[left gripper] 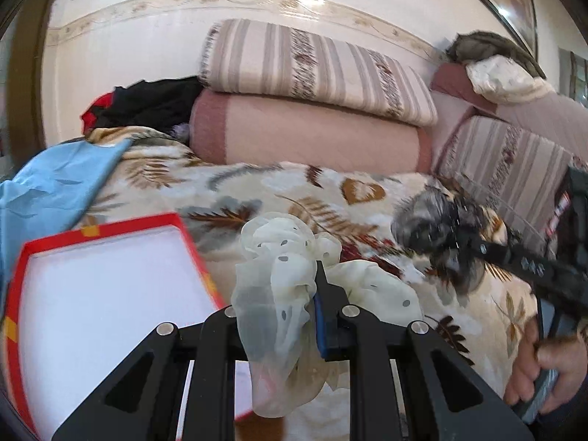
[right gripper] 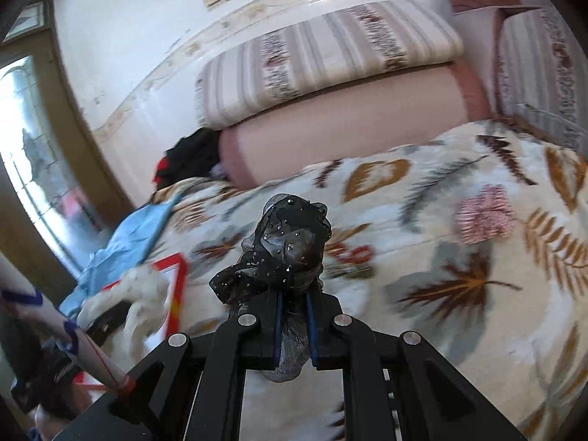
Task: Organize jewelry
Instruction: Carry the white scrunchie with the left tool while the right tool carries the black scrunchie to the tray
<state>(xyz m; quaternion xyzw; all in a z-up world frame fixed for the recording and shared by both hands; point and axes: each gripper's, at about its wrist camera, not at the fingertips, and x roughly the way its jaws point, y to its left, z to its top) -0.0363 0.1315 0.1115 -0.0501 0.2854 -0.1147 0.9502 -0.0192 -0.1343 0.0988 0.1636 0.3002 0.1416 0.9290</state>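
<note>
In the left wrist view, crumpled blue cloth (left gripper: 55, 187) is lying at nine o'clock on the bed. Just below it a shallow rectangular red box (left gripper: 14, 286) with a smooth white lining is sitting at about eight o'clock, one corner reaching toward the centre. The left gripper (left gripper: 294, 294) is clamping a cream scrunchie (left gripper: 283, 264) of sheer, gauzy fabric with small grey dots; its ruffles are billowing above and to either side of the black fingers, and a loose fold is hanging down at six o'clock. The scrunchie is being held over the plush leaf-print blanket (left gripper: 257, 191), just right of the box's edge. At twelve o'clock a striped woven cushion (left gripper: 312, 66) is resting on a pink quilted bolster (left gripper: 312, 136). At three o'clock the right gripper (left gripper: 441, 231) is showing, blurred, with a dark fuzzy bundle at its tip and the person's right hand (left gripper: 544, 367) around its handle at four o'clock.

In the right wrist view, the red box is peeking in at eight o'clock. At the centre the right gripper's blue-padded fingers (right gripper: 310, 316) are pinching a black scrunchie (right gripper: 283, 250) of sheer mesh sprinkled with tiny sparkles, held above the blanket. At two o'clock a pink glittery scrunchie (right gripper: 483, 215), blurred, is lying on the blanket.
</note>
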